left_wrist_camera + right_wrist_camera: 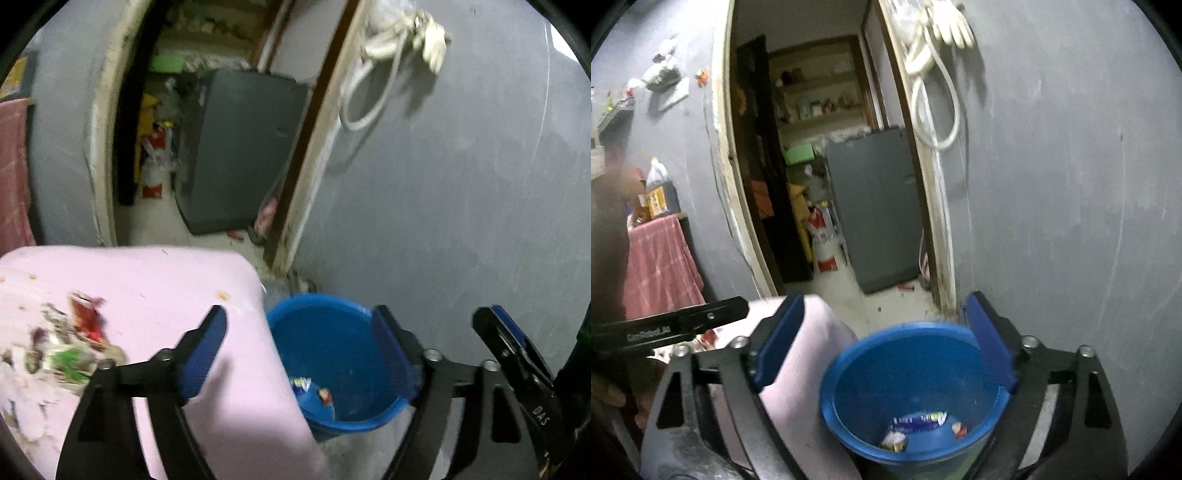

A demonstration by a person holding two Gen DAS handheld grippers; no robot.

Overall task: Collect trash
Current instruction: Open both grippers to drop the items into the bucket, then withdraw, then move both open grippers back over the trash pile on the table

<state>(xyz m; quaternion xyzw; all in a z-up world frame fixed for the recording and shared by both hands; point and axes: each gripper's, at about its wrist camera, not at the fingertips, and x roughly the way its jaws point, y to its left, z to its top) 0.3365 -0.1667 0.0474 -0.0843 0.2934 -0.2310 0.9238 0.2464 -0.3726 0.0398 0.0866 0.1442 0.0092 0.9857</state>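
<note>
- Left gripper [299, 349]: jaws spread wide, nothing between the blue pads. It hangs over the corner of the pink table [155, 288] and the near rim of the blue bucket [332, 339].
- Right gripper [884, 339]: also wide, nothing held. Sits right above the bucket [912, 376], looking down into it.
- The two grippers are just beside each other; the right one's finger shows at the right edge of the left wrist view, and the left one's black finger pokes in from the left in the right wrist view.
- Bucket stands on the floor against the grey wall [461, 184], tucked just beside the table's corner.
- Already in the bucket: a blue-and-white wrapper [918, 422], a small red scrap [959, 430], and a crumpled pale piece [894, 441] on the bottom.
- Loose trash pile [70, 343] on the table's left side: red, green and whitish scraps, blurred, can't tell what each is.
- Doorway behind the bucket opens onto a grey fridge [875, 206].
- White hose [934, 110] coiled on the wall by the door frame.
- Red cloth [661, 266] draped at far left.
</note>
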